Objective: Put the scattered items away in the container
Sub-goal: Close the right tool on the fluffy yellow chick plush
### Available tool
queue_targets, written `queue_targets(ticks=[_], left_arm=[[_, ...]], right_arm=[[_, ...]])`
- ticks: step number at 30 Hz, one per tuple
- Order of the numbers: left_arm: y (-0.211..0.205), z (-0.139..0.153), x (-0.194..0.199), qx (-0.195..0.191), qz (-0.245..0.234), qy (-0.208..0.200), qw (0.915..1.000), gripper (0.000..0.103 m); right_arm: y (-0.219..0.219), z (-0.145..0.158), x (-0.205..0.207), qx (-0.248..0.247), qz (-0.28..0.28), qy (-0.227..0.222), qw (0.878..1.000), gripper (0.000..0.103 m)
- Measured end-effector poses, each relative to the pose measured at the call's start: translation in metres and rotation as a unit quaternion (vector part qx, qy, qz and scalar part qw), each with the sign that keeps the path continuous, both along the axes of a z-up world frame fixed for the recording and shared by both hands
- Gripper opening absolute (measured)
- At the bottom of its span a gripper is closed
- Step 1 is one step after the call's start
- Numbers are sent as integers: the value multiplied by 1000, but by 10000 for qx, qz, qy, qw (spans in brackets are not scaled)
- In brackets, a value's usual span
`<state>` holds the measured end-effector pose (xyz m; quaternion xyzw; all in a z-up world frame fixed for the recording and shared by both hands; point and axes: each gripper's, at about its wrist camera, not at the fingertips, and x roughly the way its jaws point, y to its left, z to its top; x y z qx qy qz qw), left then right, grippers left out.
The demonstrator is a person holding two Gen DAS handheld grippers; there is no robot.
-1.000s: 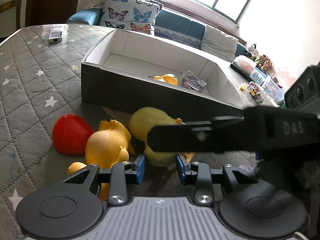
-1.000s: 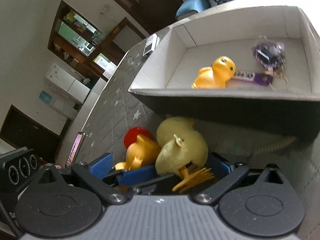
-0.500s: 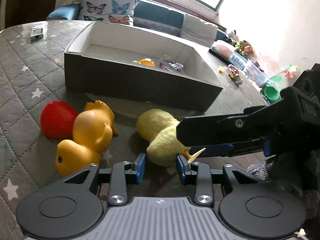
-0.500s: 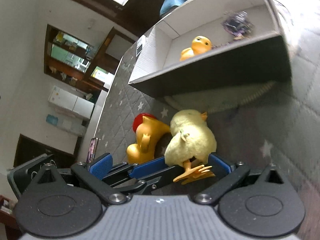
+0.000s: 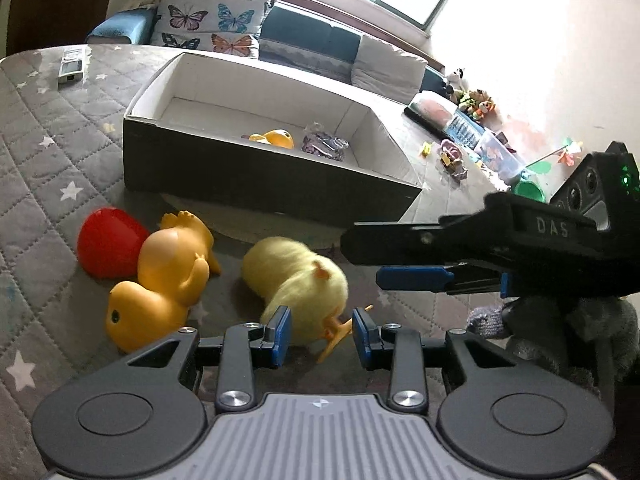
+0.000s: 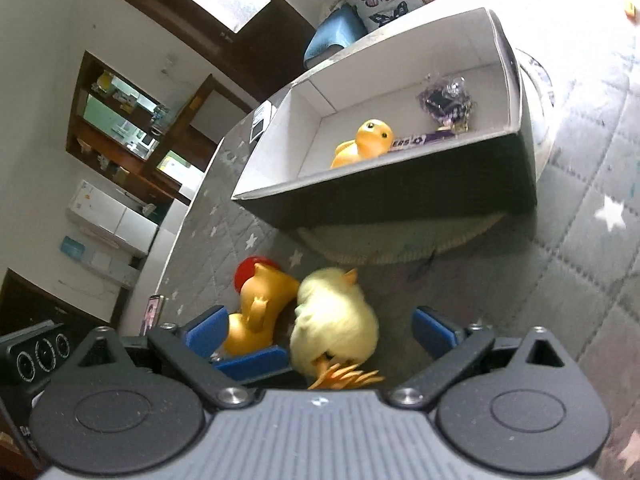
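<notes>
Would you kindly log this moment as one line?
left hand-held gripper: open at plush chick | right hand-held gripper: open | box: small duck inside

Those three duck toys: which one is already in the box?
The small orange duck, sitting inside the white-lined box. The big orange rubber duck and the fluffy yellow chick lie outside on the quilted cover.

Readable text, two spots only. "DAS" in raised letters on the black body of the right tongs (image 5: 416, 258), seen in left wrist view. Partial "ERS" in white on the purple strip-shaped wrapper (image 6: 416, 141) inside the black-walled, white-lined cardboard box (image 6: 400, 196). Label on the box's far wall is illegible.
</notes>
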<state>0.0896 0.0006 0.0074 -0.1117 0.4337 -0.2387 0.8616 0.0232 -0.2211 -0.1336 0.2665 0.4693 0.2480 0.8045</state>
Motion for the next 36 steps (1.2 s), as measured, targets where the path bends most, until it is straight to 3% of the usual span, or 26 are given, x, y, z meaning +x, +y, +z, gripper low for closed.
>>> queue_targets(ticks=[8,13,23,30,36], left_arm=[[8,-2,8,212,281,68,9994,36],[4,-2,6,17,276,142,9995,36],[4,-6,12,-71,606,340,9976,39],[0,-8,8,-19,725,300,9969,39],[-3,-6,9,18,829,375,9959,39]], right_arm=[[1,-6,-3,181,95,161,9997,98],[3,-6,2,155,54,160,9997,98],[32,0,26,-558,444,24,9974,97],[53,-1,34,-1388,847,-24,9867,86],[57,-7,38,-1545,952,127,9833,56]])
